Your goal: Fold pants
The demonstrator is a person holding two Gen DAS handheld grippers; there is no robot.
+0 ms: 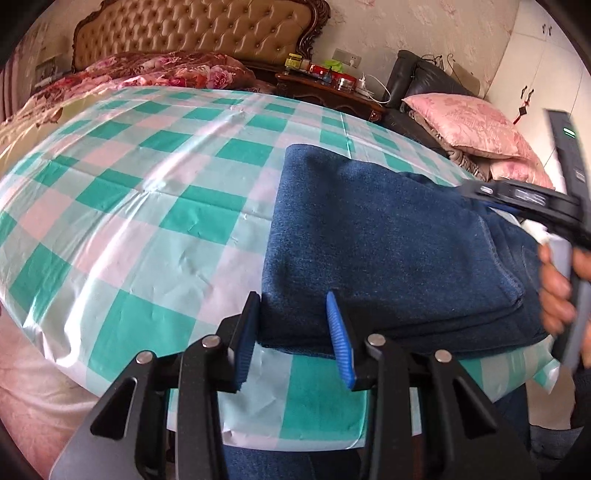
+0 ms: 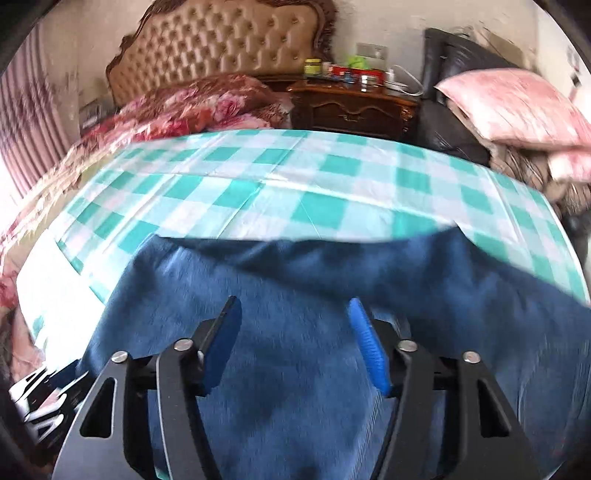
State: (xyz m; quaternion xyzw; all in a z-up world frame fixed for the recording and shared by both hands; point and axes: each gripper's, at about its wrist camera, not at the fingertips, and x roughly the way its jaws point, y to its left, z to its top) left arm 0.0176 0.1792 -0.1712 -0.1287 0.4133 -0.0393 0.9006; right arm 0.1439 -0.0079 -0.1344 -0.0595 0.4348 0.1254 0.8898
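Pants: dark blue denim-like cloth, matt, finely grained weave. Checked table cover: thin plastic sheet, glossy, creased. Left gripper: matt black plastic arms, ribbed blue pads, bright metal rivets; headboard: tufted, leather-like, sheeny.

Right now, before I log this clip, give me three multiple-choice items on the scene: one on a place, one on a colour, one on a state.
1. Where do the pants lie?
A. On the checked cloth, near its front edge
B. On the bedside cabinet
C. On the pink pillow

2. What colours are the checks of the cloth?
A. Red and black
B. Green and white
C. Yellow and grey

3. How does the left gripper stand?
A. Shut on the pants
B. Shut on the cloth
C. Open, its fingers at the near edge of the pants

Key: 1 A, the folded blue stack sits on the cloth by the near edge. 2 B, the left wrist view shows green and white squares. 3 C, a clear gap shows between the blue pads, and nothing is pinched.
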